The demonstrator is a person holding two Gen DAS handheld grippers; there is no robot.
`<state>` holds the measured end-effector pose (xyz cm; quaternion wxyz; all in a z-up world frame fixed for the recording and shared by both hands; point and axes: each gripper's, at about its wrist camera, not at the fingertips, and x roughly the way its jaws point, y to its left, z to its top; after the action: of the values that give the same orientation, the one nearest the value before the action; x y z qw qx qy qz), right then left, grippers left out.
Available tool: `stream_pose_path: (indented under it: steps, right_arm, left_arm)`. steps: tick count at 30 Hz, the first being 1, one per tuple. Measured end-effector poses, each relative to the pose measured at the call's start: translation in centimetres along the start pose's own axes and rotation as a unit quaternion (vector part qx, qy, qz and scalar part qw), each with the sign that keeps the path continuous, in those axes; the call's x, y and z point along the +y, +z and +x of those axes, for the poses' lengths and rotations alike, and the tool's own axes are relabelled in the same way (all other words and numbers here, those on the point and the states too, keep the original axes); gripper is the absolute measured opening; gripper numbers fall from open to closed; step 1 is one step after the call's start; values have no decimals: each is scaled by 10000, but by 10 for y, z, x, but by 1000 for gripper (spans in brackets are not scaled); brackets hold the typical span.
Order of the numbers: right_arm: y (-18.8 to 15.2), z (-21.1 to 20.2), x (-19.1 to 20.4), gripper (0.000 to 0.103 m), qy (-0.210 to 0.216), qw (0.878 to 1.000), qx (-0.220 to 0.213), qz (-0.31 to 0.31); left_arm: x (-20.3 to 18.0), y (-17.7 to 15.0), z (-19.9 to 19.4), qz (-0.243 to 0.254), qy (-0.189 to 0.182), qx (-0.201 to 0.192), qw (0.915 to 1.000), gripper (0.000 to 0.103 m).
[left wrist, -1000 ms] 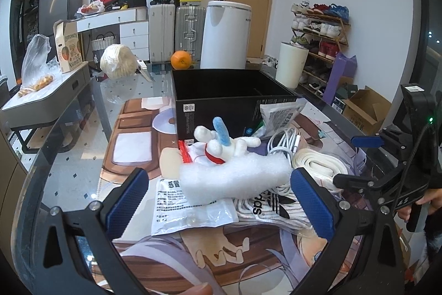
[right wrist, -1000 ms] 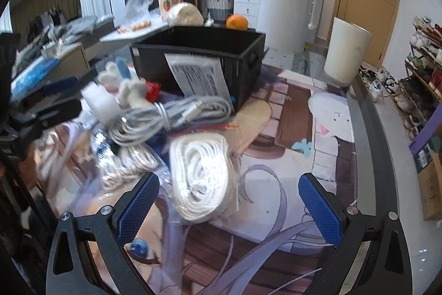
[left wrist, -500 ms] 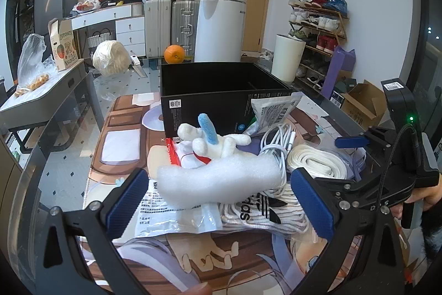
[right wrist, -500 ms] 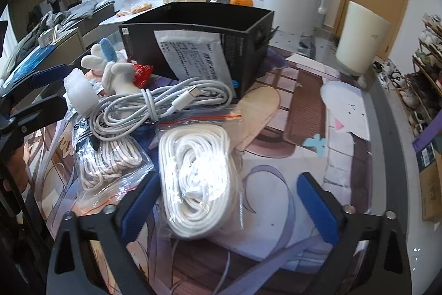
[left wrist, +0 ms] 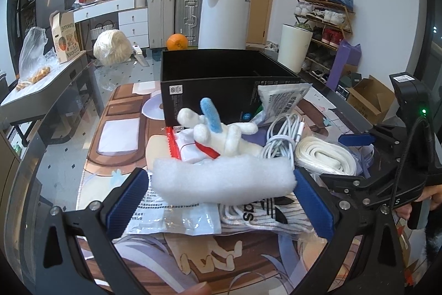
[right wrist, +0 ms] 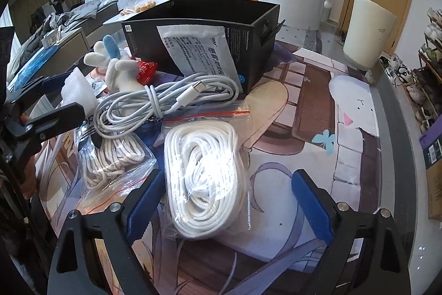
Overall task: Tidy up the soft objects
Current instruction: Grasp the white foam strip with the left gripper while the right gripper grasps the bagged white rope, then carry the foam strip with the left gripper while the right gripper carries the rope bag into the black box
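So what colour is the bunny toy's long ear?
Light blue; the plush toy itself is white. The ear shows best in the left wrist view.

Bagged white rope (right wrist: 204, 181) between wide right tool (right wrist: 226, 201) pads; black box (right wrist: 204, 26) beyond

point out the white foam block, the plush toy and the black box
white foam block (left wrist: 222, 181), left wrist view, middle of its front face
plush toy (left wrist: 221, 136), left wrist view, its white body
black box (right wrist: 204, 13), right wrist view, its near rim
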<state>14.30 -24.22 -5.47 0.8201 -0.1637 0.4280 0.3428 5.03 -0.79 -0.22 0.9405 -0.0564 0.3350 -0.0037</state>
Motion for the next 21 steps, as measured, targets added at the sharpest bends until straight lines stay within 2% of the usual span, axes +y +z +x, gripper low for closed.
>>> stream_pose_path:
  steps: [3, 7, 9, 11, 16, 21]
  right_arm:
    - [-2, -2, 1, 88, 3, 10000, -62, -10]
    - [-5, -8, 3, 65, 61, 9997, -193, -104]
    - [-6, -10, 4, 58, 61, 9997, -219, -131]
    - [-6, -10, 4, 50, 68, 9996, -223, -159]
    - [-7, -14, 6, 38, 43, 9994, -260, -207]
    - [-13, -24, 5, 35, -90, 9990, -396, -188]
  left_arm:
    - [4, 0, 3, -72, -26, 52, 10000, 103]
    - [8, 1, 4, -173, -99, 63, 9998, 103]
    - [8, 1, 4, -173, -130, 84, 9997, 99]
    - [7, 0, 4, -131, -150, 60, 9998, 91]
    - [1, -2, -2, 27, -269, -70, 9996, 90]
    - [-1, 0, -14, 113, -291, -253, 9992, 90]
